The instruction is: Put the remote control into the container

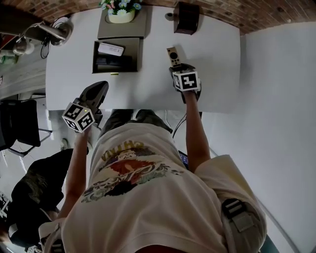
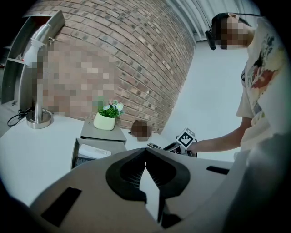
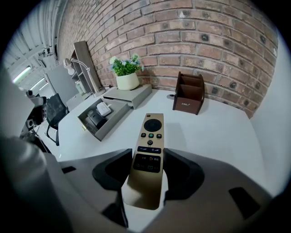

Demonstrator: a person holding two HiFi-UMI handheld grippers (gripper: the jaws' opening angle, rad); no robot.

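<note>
A gold remote control [image 1: 173, 55] [image 3: 148, 148] with dark buttons is clamped between the jaws of my right gripper [image 1: 177, 67] [image 3: 146, 172]. Its button end juts out past the fingertips over the white table [image 1: 217, 59]. The container is a grey open drawer tray [image 1: 138, 55] [image 3: 113, 119] to the left of the remote, holding a white box [image 1: 110, 49] and a black item. My left gripper [image 1: 100, 88] [image 2: 145, 153] hovers at the table's near left edge, jaws together with nothing between them.
A potted plant [image 1: 121, 12] stands on a grey stand behind the tray. A brown pen holder [image 1: 186, 18] sits at the back right, and a silver desk lamp [image 1: 55, 31] at the far left corner. An office chair [image 1: 17, 123] stands left of the table.
</note>
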